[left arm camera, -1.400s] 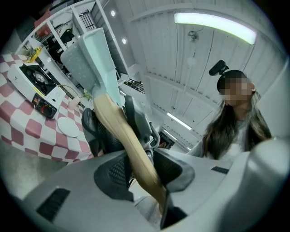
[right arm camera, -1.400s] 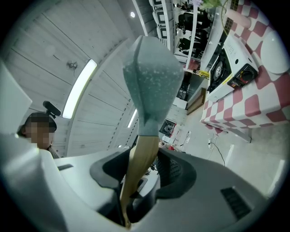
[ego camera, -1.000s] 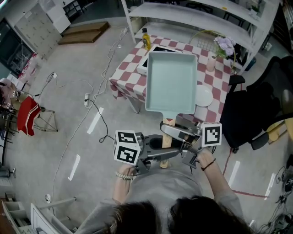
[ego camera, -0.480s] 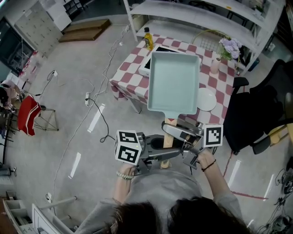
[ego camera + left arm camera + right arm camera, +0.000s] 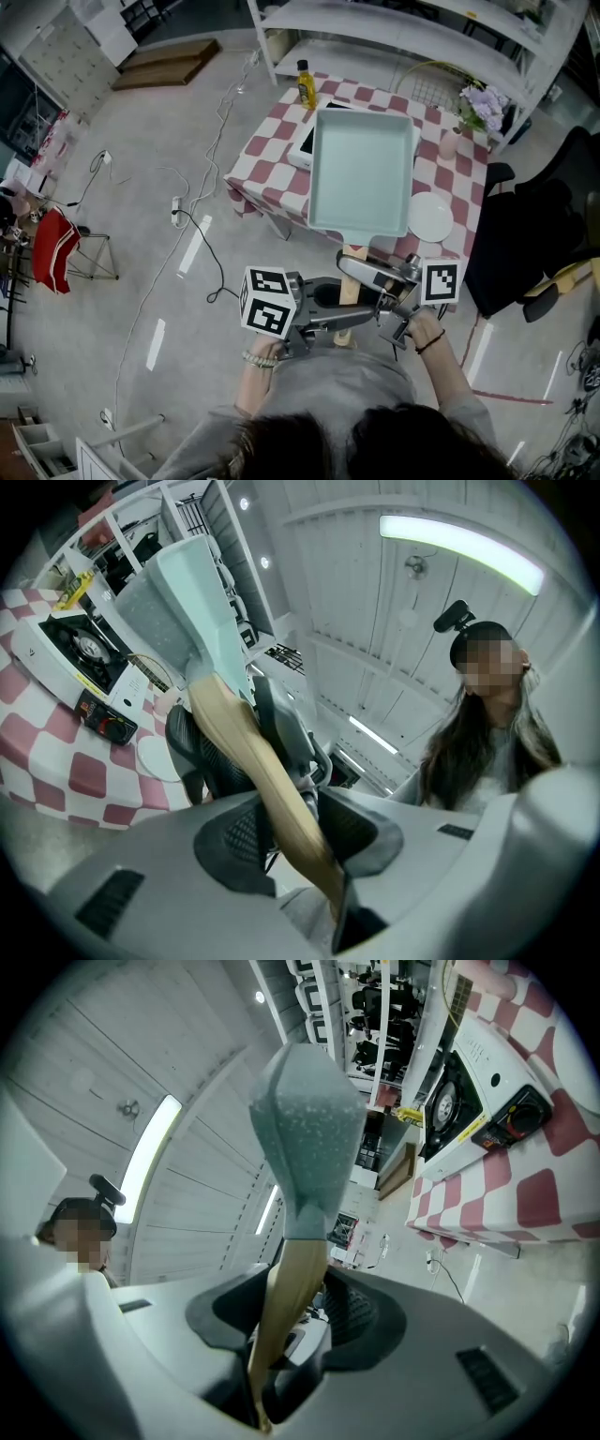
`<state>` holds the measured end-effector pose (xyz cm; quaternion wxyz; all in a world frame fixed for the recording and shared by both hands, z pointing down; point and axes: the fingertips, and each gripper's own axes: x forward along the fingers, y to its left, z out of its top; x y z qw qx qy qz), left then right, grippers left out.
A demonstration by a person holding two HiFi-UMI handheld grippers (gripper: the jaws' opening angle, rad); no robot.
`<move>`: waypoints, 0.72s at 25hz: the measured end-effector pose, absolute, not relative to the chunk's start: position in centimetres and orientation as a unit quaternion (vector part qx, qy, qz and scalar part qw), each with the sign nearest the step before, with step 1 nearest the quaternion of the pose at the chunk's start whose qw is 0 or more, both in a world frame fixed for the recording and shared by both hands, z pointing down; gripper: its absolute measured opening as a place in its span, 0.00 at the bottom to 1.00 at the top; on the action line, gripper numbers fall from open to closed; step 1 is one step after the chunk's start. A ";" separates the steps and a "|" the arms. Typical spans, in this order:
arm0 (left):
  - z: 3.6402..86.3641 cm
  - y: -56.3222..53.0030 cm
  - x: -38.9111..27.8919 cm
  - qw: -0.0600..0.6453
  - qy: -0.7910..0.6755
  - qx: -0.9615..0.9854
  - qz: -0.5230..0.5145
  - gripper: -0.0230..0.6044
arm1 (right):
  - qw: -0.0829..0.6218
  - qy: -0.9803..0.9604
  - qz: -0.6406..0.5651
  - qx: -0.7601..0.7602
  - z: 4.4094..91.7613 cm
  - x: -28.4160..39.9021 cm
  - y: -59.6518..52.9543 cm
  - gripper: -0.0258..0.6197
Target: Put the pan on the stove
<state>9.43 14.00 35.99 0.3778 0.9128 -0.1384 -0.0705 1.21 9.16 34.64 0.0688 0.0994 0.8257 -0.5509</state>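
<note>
A pale green rectangular pan (image 5: 364, 171) hangs level above the checked table (image 5: 267, 161), held by its wooden handle (image 5: 348, 286). My left gripper (image 5: 330, 323) and right gripper (image 5: 360, 272) are both shut on that handle, the left one nearer me. The handle (image 5: 246, 752) runs between the left gripper's (image 5: 291, 829) pads, and the handle (image 5: 291, 1283) likewise sits in the right gripper (image 5: 281, 1330). The white portable stove (image 5: 306, 141) stands on the table and is mostly hidden under the pan. Its burner shows on the stove (image 5: 70, 653) in the left gripper view and on the stove (image 5: 473, 1077) in the right gripper view.
An oil bottle (image 5: 304, 84) stands at the table's far left corner, a white plate (image 5: 430, 217) at its near right, a vase of flowers (image 5: 480, 111) at the far right. A black chair (image 5: 539, 220) is right of the table, white shelving (image 5: 394, 33) behind it. Cables (image 5: 192, 220) trail over the floor.
The pan and both grippers have drifted slightly to the right along with the view. The grip on the handle is unchanged.
</note>
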 end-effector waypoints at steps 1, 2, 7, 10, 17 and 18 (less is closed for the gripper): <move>36.0 13.6 9.0 0.379 -0.136 0.913 -0.069 0.26 | 0.070 0.825 -0.552 0.097 34.7 0.8 8.7 0.33; 36.0 13.2 8.6 0.380 -0.134 0.913 -0.068 0.26 | 0.070 0.825 -0.553 0.094 34.7 0.5 8.3 0.33; 36.3 11.5 6.9 0.382 -0.124 0.914 -0.063 0.26 | 0.075 0.825 -0.554 0.081 35.1 -1.1 6.3 0.33; 36.4 10.5 6.0 0.381 -0.120 0.915 -0.058 0.26 | 0.078 0.827 -0.552 0.075 35.1 -2.0 5.3 0.33; 36.3 8.8 3.8 0.378 -0.107 0.918 -0.052 0.26 | 0.086 0.831 -0.546 0.065 35.0 -4.0 3.3 0.33; 36.4 8.5 3.4 0.378 -0.105 0.918 -0.051 0.26 | 0.087 0.831 -0.545 0.063 35.0 -4.3 3.0 0.33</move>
